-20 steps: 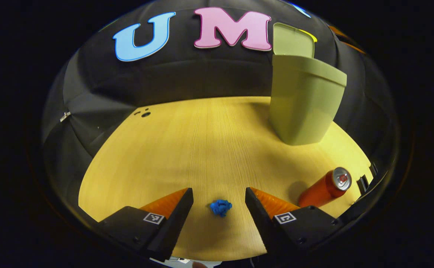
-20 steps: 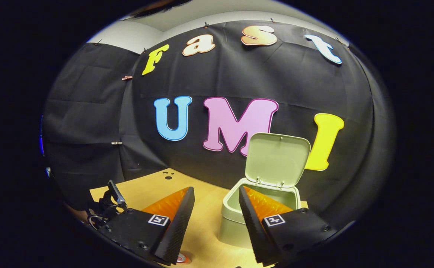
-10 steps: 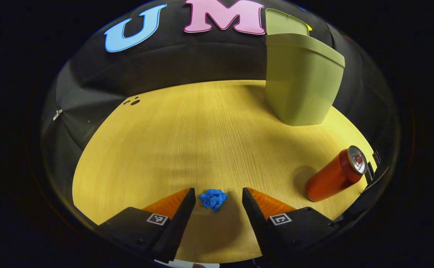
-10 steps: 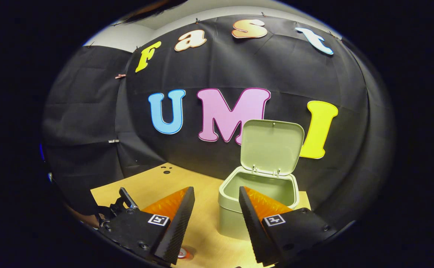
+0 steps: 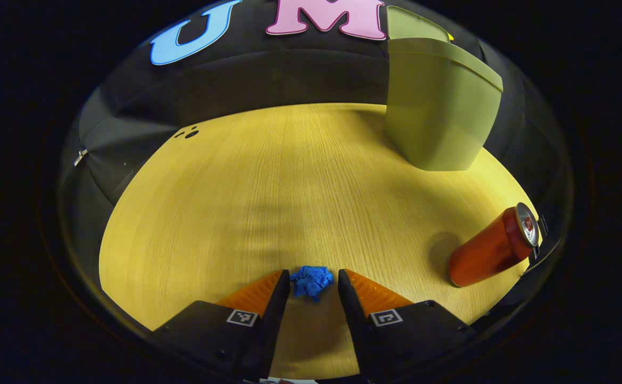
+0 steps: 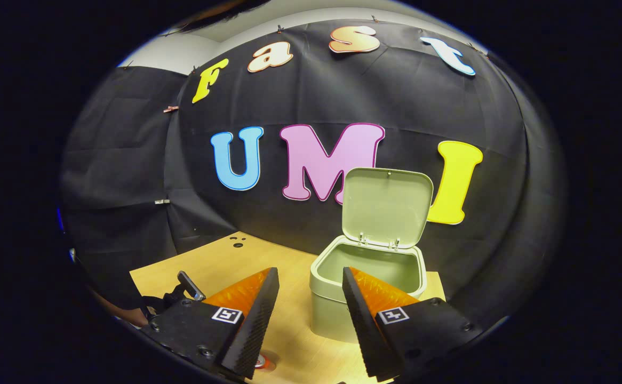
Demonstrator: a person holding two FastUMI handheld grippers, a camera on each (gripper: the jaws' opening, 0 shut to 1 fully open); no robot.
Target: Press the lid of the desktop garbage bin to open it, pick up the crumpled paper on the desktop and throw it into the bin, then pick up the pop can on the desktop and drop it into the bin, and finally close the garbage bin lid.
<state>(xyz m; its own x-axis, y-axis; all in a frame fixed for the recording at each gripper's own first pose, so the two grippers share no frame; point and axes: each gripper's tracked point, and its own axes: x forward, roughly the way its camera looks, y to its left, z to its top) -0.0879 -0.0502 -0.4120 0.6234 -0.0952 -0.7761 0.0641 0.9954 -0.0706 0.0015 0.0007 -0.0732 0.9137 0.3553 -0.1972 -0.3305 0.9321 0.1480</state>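
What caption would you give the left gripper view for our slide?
Left hand-held gripper closing around blue crumpled paper on the wooden desktop; red pop can and green bin wait beyond.

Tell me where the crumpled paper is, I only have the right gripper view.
Observer: In the left gripper view, the blue crumpled paper lies on the table between the fingers of the left gripper, near their tips.
Operator: Are both fingers pressing on it?
Observer: I cannot tell. One finger stands close on each side of the paper, which nearly spans the gap between them.
Operator: And the pop can?
Observer: The pop can stands to the right of the paper in that view, well apart from the fingers.
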